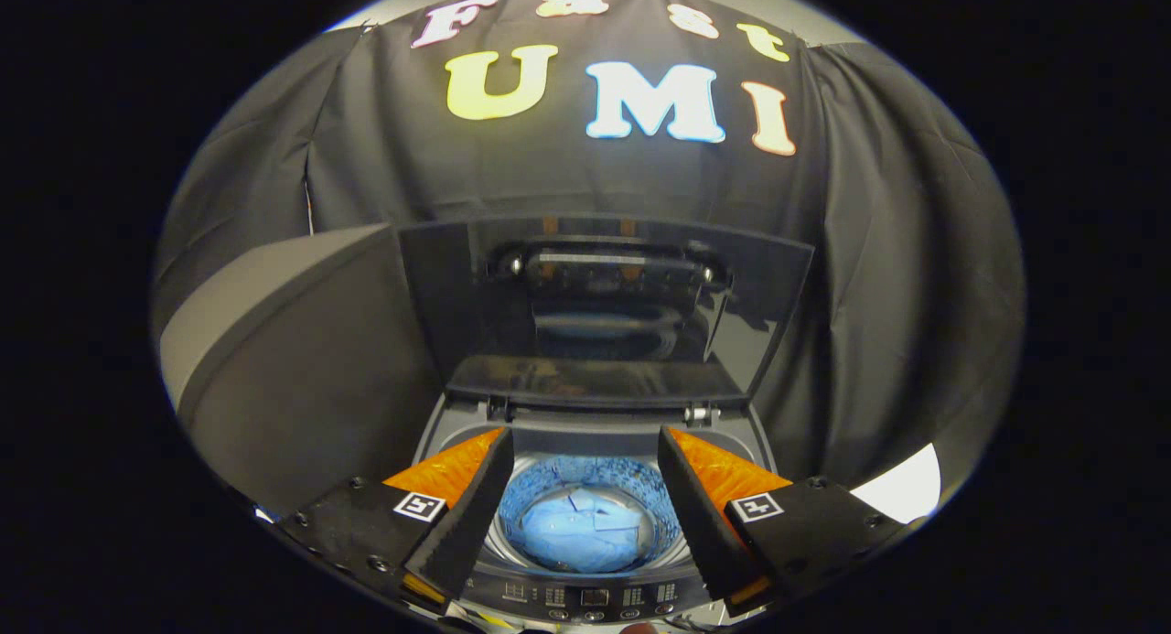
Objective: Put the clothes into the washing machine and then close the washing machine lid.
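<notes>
The gripper [581, 460] is hovering above the washing machine [585, 597], fingers spread wide and gripping nothing. The blue clothes [585, 529] are lying down in the drum, below and between the fingers. The lid [604, 295] is standing upright just beyond them, straight ahead, waiting to be closed.

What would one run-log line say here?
gripper: open, empty, above drum | blue garment: in drum | washing machine lid: up | next: close lid

washing machine [595, 607] | lid [604, 295] upright | light blue clothes [585, 529] in drum
</notes>
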A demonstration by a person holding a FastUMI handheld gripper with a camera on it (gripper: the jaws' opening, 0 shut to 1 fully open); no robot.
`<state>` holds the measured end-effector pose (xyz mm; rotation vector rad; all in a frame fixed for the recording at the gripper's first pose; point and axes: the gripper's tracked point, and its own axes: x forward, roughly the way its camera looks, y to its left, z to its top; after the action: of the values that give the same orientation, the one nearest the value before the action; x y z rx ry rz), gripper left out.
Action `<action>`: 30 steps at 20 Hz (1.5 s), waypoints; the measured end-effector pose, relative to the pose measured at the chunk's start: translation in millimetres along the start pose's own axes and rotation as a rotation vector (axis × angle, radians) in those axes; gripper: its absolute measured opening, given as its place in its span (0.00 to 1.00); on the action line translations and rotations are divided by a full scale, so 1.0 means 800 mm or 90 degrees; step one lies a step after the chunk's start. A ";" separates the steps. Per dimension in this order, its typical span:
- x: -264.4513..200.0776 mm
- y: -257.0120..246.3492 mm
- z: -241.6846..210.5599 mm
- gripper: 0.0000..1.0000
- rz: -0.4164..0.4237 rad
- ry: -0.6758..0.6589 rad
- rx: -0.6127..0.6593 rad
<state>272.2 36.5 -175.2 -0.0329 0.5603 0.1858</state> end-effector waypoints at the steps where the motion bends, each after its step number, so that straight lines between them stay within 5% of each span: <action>1: -0.001 0.001 0.015 0.97 0.002 -0.024 0.003; 13: 0.014 0.003 0.152 0.97 0.020 -0.215 0.005; 30: 0.131 -0.022 0.193 0.97 -0.006 -0.197 0.034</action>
<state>443.5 48.8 -100.3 0.0440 0.2568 0.1635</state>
